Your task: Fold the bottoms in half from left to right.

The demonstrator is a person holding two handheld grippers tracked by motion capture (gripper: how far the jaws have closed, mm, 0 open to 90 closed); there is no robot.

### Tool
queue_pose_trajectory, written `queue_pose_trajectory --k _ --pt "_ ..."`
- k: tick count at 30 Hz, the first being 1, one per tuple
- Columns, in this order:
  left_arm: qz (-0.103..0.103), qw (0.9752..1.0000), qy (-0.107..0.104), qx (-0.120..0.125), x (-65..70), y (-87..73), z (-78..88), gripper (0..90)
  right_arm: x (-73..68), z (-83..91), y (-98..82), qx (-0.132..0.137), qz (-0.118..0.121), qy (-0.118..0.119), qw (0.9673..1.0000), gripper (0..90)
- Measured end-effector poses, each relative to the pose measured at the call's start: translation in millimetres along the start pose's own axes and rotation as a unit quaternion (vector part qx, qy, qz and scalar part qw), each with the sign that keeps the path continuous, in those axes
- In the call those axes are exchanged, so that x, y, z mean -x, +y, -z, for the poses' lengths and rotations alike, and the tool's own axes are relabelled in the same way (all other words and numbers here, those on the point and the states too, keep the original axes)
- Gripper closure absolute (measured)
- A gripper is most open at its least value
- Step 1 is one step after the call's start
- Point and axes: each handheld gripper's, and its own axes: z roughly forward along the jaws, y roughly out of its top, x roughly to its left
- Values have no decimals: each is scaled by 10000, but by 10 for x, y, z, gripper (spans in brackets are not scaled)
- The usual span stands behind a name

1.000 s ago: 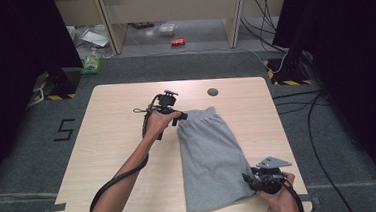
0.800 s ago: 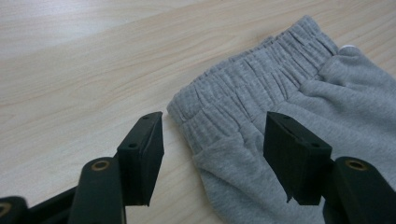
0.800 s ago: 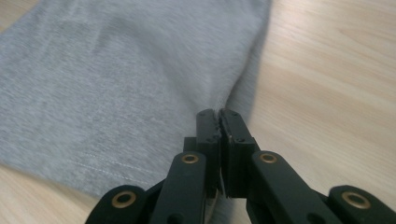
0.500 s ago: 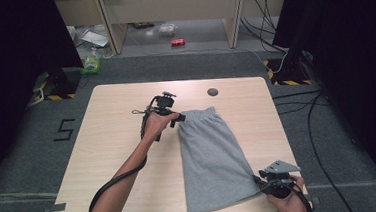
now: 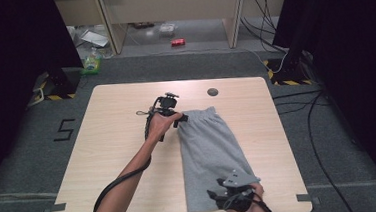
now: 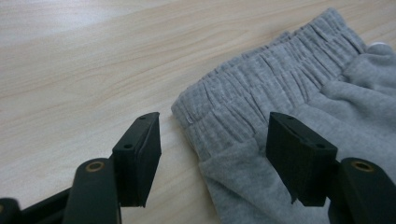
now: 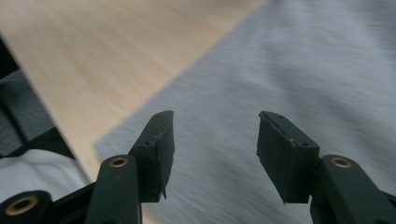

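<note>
Grey shorts (image 5: 209, 149) lie folded lengthwise on the wooden table (image 5: 118, 141), waistband at the far end. My left gripper (image 5: 181, 119) is open at the waistband's left corner. In the left gripper view the corner of the shorts (image 6: 289, 93) lies between the spread jaws of the left gripper (image 6: 212, 154), and no pad presses it. My right gripper (image 5: 215, 193) hovers over the near hem. Its jaws have just been opening. In the right gripper view the right gripper (image 7: 215, 149) is open, with the shorts (image 7: 280, 70) below it and nothing pinched.
A round dark grommet (image 5: 213, 91) sits in the table beyond the waistband. The table's near edge runs just behind the right hand. Bare wood lies left of the shorts. Cables and a red can (image 5: 177, 42) lie on the floor beyond the table.
The right gripper has swung left from the shorts' near right corner to over the near hem, and its jaws stand wider. The left gripper has stayed at the waistband.
</note>
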Motion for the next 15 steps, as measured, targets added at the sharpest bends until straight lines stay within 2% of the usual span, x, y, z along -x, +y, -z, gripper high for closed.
queue_pose_trajectory --k 5,8,11,15 --pt "39 9999 127 27 -34 14 -123 372 -282 -238 63 -75 238 379 9990 461" --pt "-38 9998 195 59 -23 13 -209 391 -416 -344 74 -153 375 528 9978 456" --pt "-159 9995 191 211 16 23 -294 512 -515 -434 73 -288 465 667 9963 453" --pt "-314 9985 292 349 40 68 -355 593 -608 -520 49 -476 623 654 9948 457"
